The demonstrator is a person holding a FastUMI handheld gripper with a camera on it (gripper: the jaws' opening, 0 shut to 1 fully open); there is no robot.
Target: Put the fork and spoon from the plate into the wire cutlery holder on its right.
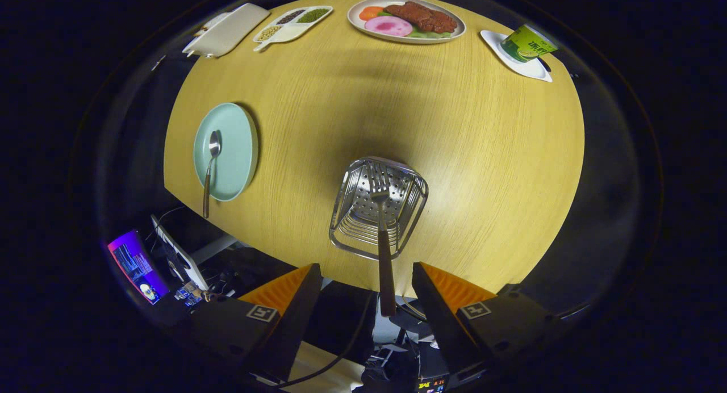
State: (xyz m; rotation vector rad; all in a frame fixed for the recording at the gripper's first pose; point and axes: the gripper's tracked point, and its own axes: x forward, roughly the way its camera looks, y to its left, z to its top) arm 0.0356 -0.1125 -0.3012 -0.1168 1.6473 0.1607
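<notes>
Gripper view: my jaws (366, 288) are wide open and hold nothing. The fork (383, 234) stands in the wire holder (346, 222) just ahead of them, its handle sticking up between my two fingers. The spoon (210, 168) is what I think I need next. It lies on the green plate (238, 149), off to the left of the holder on the desk (483, 171). Its handle points back toward me, over the plate's rim.
</notes>
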